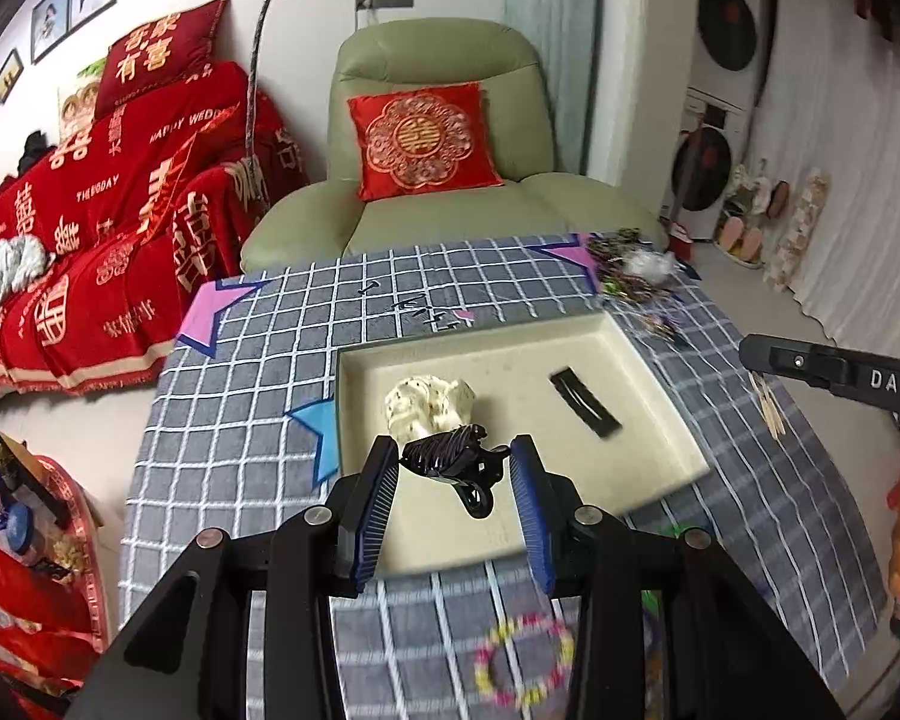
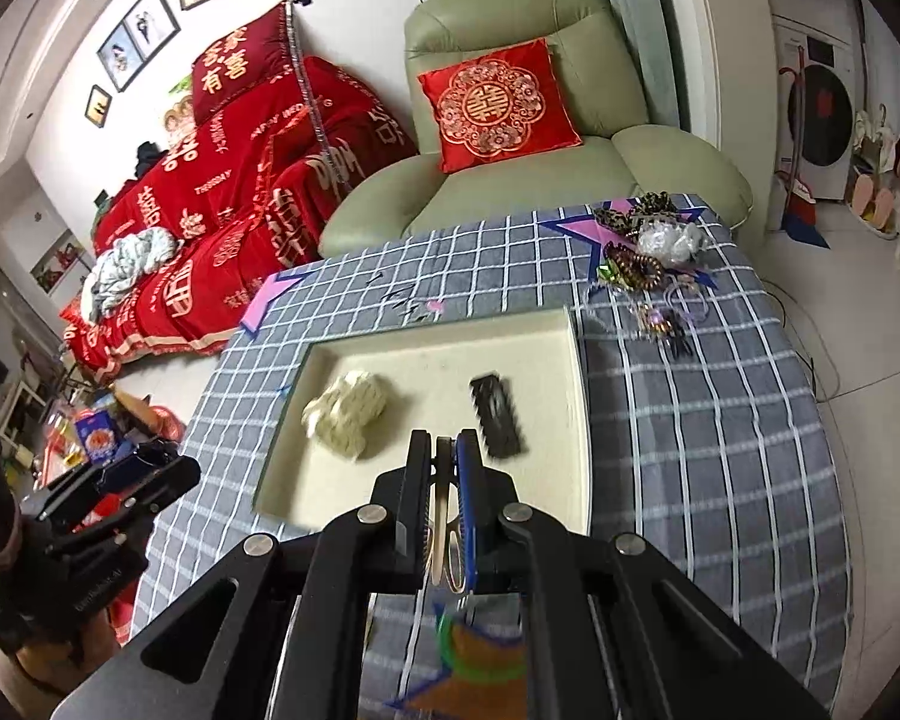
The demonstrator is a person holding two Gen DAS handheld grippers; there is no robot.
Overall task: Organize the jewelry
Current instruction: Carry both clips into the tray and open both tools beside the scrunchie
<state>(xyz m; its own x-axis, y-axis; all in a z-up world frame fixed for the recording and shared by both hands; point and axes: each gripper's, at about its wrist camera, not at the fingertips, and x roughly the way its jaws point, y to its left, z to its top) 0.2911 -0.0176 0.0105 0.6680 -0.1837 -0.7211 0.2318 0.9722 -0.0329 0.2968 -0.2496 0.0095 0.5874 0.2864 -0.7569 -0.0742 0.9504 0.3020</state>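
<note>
Black claw clip hangs between the left tool's spread fingers above the cream tray

The left tool (image 1: 455,468) stands wide open, the claw clip (image 1: 453,459) between its pads, long axis running 9 to 3 o'clock over the tray (image 1: 648,420); contact is unclear. The right tool (image 2: 447,468), at 3 o'clock, is clamped on a pale hoop (image 2: 444,531).

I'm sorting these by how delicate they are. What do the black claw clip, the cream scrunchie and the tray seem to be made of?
Black claw clip: likely hard plastic, going by its glossy highlights and rigid curved teeth.
Cream scrunchie: soft fabric, gathered in matte folds with faint specks.
Tray: cream, matte, slightly grainy; possibly flocked or foam-lined, but the look leaves it open.
</note>
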